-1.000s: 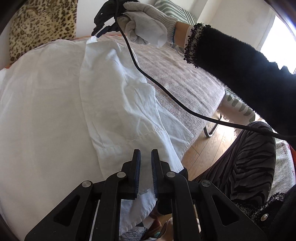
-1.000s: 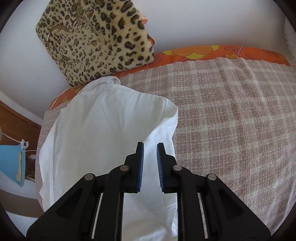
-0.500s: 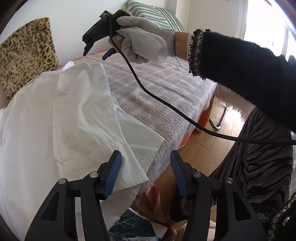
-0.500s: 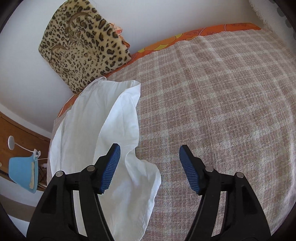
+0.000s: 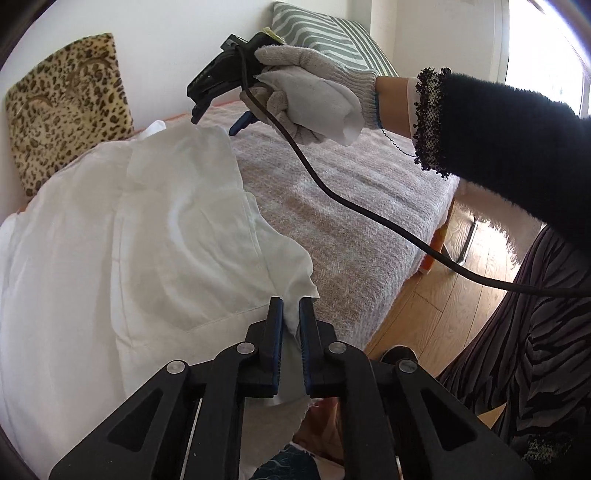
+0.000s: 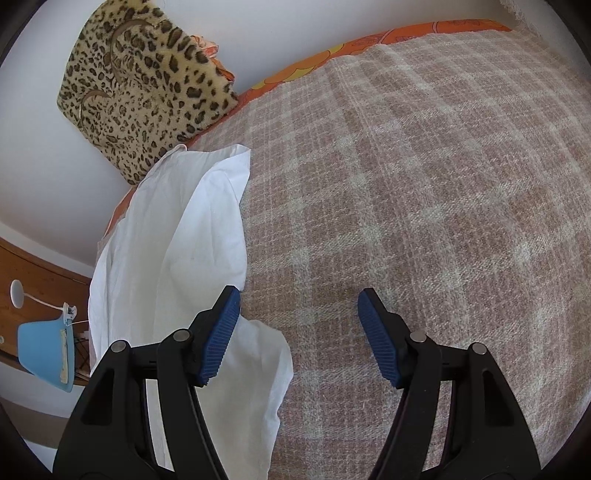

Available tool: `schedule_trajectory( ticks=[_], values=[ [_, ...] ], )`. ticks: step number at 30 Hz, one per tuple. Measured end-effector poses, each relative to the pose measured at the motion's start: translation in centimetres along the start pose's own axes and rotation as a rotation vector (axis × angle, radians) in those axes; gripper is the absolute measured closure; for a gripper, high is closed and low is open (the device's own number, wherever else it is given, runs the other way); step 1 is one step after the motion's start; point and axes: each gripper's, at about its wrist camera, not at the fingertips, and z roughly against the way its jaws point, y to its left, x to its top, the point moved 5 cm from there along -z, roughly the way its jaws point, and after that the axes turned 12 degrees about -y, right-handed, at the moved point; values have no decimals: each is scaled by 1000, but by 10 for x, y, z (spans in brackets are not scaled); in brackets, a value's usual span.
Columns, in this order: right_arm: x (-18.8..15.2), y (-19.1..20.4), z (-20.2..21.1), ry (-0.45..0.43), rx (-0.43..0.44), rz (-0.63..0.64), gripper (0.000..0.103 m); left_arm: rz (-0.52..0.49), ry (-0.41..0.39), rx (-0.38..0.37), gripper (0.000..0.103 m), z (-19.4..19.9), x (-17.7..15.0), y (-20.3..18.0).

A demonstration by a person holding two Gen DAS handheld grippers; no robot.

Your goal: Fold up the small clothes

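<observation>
Left gripper [image 5: 291,314] jaws reclosed, pinching white garment [image 5: 147,240] corner; right gripper [image 6: 299,328] jaws wide, empty.

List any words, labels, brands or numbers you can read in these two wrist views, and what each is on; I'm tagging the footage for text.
None can be read.
The yellow tag on top of the right gripper is too small to tell whether it bears print.
The white garment, the leopard-print cushion and the checked blanket show no lettering.

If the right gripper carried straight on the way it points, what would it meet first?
Most likely the plaid blanket: the open right gripper has bare blanket between its fingers, with the white garment just beside the left one.
</observation>
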Motion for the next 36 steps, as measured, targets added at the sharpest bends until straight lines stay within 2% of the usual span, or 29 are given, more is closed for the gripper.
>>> schedule_trajectory(
  ticks=[4,10,13,15,16,17,21,23,30,33,34,35,36],
  values=[
    [-3,3,1,12,27,8,34,125,-21,-55,99,5,3,7],
    [-7,-3,5,36,72,-31,34,153,-63,-108,99,15,13,-8],
    [-10,1,4,19,57,-1,35,175,-67,-120,99,16,14,-8],
    [-13,7,2,19,29,47,53,139,-73,-102,99,18,13,-9],
    [-14,9,0,30,21,54,78,121,-75,-93,99,19,12,-11],
    [-16,10,-3,40,6,53,94,113,-79,-80,99,21,10,-12],
    [-13,12,-5,9,-49,66,95,38,-114,-2,99,25,8,-14],
    [-9,13,-2,-8,-60,58,99,30,-123,3,99,25,8,-16],
    [7,13,19,-73,-28,19,100,122,-161,-18,99,40,12,-3],
    [7,5,25,-54,-14,-29,98,132,-172,-14,99,42,13,1],
    [5,1,25,-32,-13,-53,86,142,-171,-20,100,42,13,2],
    [2,-4,25,-18,-13,-72,62,152,-172,-25,100,42,12,2],
    [0,-7,27,-26,-14,-79,50,158,-176,-27,100,42,12,3]
  ],
)
